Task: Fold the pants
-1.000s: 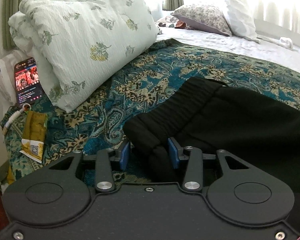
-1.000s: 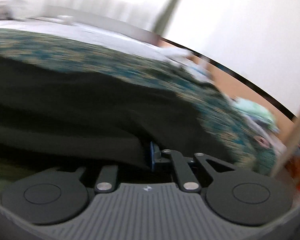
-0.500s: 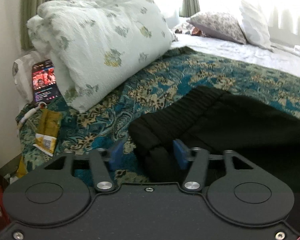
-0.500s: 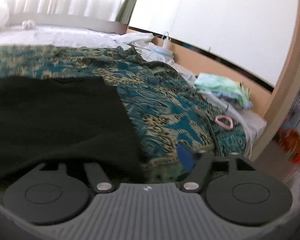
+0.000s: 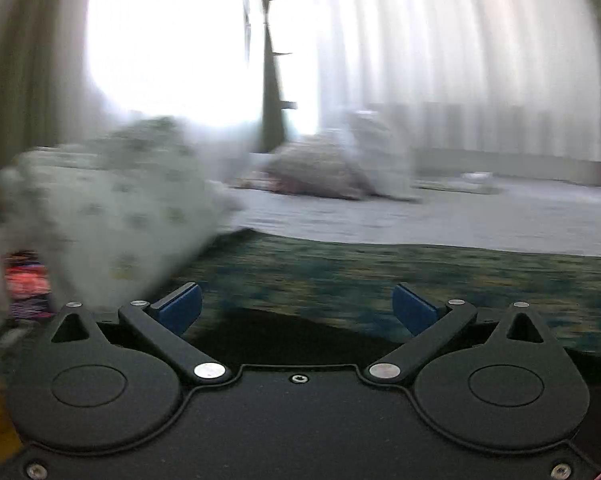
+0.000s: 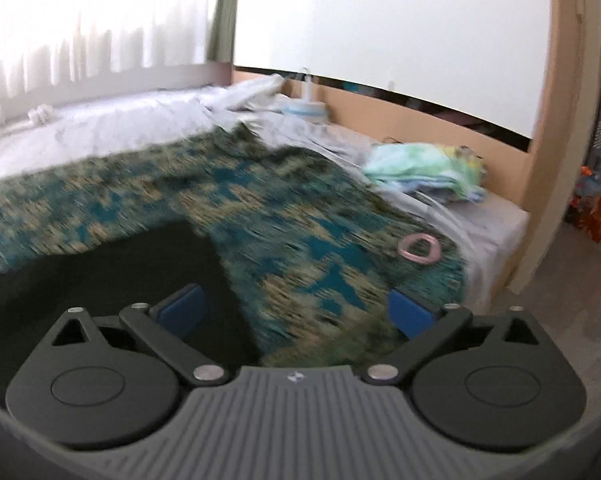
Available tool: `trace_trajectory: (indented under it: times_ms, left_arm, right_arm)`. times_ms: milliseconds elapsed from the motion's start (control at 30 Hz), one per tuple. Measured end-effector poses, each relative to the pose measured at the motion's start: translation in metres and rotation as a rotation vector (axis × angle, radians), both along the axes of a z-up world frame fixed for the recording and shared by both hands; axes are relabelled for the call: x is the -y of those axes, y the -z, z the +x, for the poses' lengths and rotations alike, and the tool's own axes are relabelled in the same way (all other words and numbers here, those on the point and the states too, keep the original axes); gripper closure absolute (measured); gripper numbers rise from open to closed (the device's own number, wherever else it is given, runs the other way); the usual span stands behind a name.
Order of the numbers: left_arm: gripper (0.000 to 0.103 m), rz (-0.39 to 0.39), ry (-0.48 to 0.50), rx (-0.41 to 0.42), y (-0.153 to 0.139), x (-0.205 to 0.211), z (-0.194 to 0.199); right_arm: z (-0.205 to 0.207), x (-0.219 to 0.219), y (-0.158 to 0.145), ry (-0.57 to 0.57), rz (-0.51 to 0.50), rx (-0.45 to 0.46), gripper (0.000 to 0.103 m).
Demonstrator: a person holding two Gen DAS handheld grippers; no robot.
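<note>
The black pants lie flat on the teal patterned bedspread. In the right wrist view they fill the lower left, with one edge running under my right gripper, which is open and empty just above them. My left gripper is open wide and empty; only a dark strip of the pants shows below its blue pads. The left wrist view is blurred and points up at the curtains.
A pale floral pillow lies at the left, with more pillows behind it. A pink ring lies on the bedspread near the bed's right edge. Folded light cloth sits by the wooden footboard.
Both grippers have let go of the pants and opened wide. Both have lifted and pulled back; the left camera now tilts up toward the window.
</note>
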State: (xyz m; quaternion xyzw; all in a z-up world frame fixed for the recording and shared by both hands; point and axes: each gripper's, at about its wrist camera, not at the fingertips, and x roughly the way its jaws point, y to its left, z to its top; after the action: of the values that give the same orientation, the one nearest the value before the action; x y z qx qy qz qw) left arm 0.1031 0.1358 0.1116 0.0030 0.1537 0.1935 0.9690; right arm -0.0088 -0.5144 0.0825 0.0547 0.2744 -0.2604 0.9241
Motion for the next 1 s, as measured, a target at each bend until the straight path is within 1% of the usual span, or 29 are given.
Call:
trace_trajectory:
  times_ms: [33,67,100,133,167,200,233,267,333,400,467,533,600,700,733,767,800,833,867,933,1000]
  left_arm:
    - [0.002,-0.02,0.051,-0.011,0.0,0.012,0.005]
    - [0.006,-0.039,0.103,-0.019,0.002,0.023,0.009]
    - [0.03,-0.064,0.176,-0.026,0.005,0.035,0.014]
    - [0.06,-0.085,0.235,-0.048,0.008,0.045,0.02]
    - [0.07,-0.111,0.296,-0.092,0.012,0.057,0.029]
    - [0.08,-0.147,0.351,-0.134,0.018,0.069,0.039]
    - [0.08,-0.167,0.378,-0.158,0.024,0.078,0.047]
    - [0.08,-0.177,0.4,-0.184,0.03,0.088,0.056]
    - [0.08,-0.153,0.418,-0.232,0.043,0.106,0.074]
    - [0.08,-0.111,0.407,-0.26,0.057,0.117,0.088]
    - [0.079,-0.09,0.366,-0.293,0.069,0.12,0.104]
    - [0.079,-0.086,0.315,-0.327,0.082,0.123,0.117]
    - [0.079,-0.086,0.261,-0.359,0.094,0.117,0.124]
    - [0.078,-0.085,0.243,-0.352,0.101,0.11,0.126]
    - [0.078,-0.078,0.245,-0.356,0.102,0.112,0.127]
    - [0.078,-0.072,0.245,-0.36,0.102,0.113,0.128]
    - [0.078,-0.071,0.244,-0.363,0.103,0.111,0.131]
    - [0.077,-0.07,0.242,-0.364,0.103,0.112,0.133]
    - [0.077,-0.074,0.238,-0.364,0.104,0.111,0.135]
    - [0.077,-0.085,0.23,-0.362,0.104,0.111,0.137]
    - [0.077,-0.089,0.222,-0.361,0.104,0.112,0.138]
  right_arm:
    - [0.011,-0.006,-0.001,-0.012,0.009,0.005,0.0]
    - [0.022,-0.012,-0.001,-0.024,0.014,0.009,0.0]
    - [0.035,-0.02,0.001,-0.043,0.022,0.016,0.0]
    - [0.048,-0.027,0.003,-0.066,0.034,0.02,0.0]
    - [0.063,-0.036,0.008,-0.097,0.052,0.018,0.002]
    - [0.076,-0.045,0.012,-0.121,0.058,0.015,0.009]
    - [0.089,-0.054,0.016,-0.143,0.05,0.006,0.013]
    - [0.106,-0.064,0.022,-0.153,0.024,-0.015,0.014]
    - [0.131,-0.07,0.028,-0.137,-0.028,-0.033,0.019]
    - [0.151,-0.061,0.031,-0.086,-0.045,-0.03,0.019]
    - [0.168,-0.037,0.034,-0.041,-0.023,-0.023,0.019]
    - [0.18,-0.014,0.041,-0.046,0.007,-0.042,0.019]
    - [0.192,0.003,0.052,-0.093,0.04,-0.092,0.019]
    - [0.2,0.011,0.064,-0.19,0.096,-0.13,0.019]
    - [0.202,0.011,0.069,-0.218,0.107,-0.147,0.024]
    - [0.205,0.01,0.074,-0.237,0.116,-0.172,0.034]
    - [0.207,0.005,0.079,-0.234,0.089,-0.18,0.043]
    - [0.205,0.0,0.082,-0.252,0.07,-0.171,0.056]
    - [0.204,-0.004,0.082,-0.273,0.07,-0.16,0.063]
    - [0.201,-0.011,0.079,-0.265,0.038,-0.148,0.089]
    - [0.197,-0.013,0.077,-0.243,-0.008,-0.14,0.093]
